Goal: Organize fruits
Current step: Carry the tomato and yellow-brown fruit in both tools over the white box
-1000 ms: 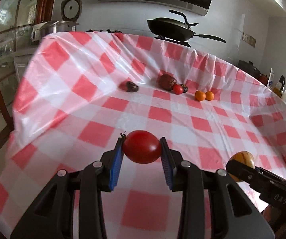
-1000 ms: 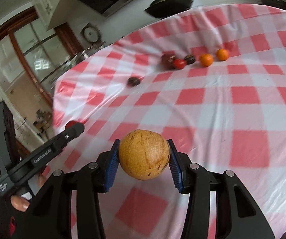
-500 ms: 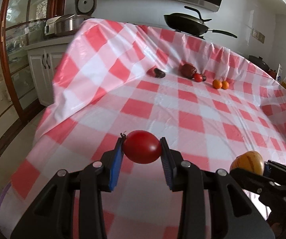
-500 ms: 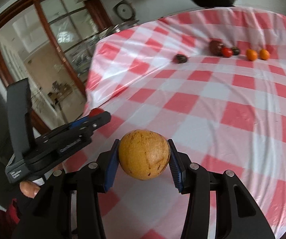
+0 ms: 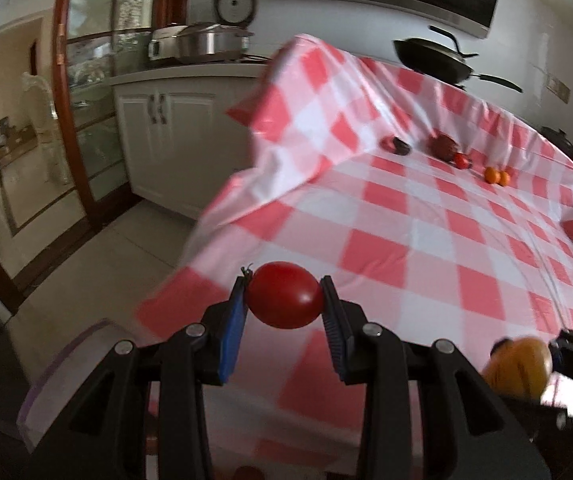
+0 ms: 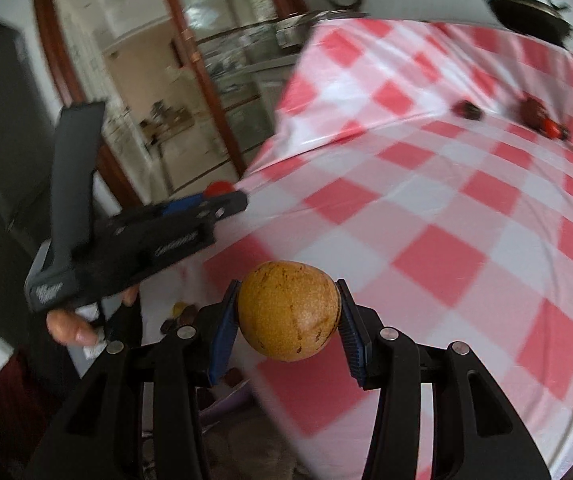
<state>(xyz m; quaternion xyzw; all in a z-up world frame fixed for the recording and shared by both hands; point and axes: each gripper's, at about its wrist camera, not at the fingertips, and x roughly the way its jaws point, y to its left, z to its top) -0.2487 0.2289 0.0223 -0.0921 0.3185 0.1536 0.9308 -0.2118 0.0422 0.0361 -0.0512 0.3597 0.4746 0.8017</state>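
Note:
My left gripper (image 5: 284,294) is shut on a red tomato (image 5: 286,304), held above the near left corner of the red-checked table (image 5: 426,240). The right wrist view shows my right gripper (image 6: 288,306) shut on a round yellow-brown speckled fruit (image 6: 286,320) over the same corner. The left gripper (image 6: 222,200) with its tomato (image 6: 218,187) shows there at the left, a hand (image 6: 66,324) on its handle. Far across the cloth lie a dark fruit (image 5: 400,146), a dark red fruit (image 5: 442,146), a small tomato (image 5: 461,160) and two oranges (image 5: 496,176).
The cloth hangs over the table's left edge, with tiled floor (image 5: 98,264) below. A pale purple-rimmed container (image 5: 58,360) sits low beside the corner; a few fruits (image 6: 182,314) show down there. White cabinets (image 5: 158,140), a steel pot (image 5: 206,42) and a wok (image 5: 432,58) stand behind.
Both grippers have swung left and back from over the table to its near left corner, so floor and cabinets now show. Each still grips its fruit. The far fruits have not moved.

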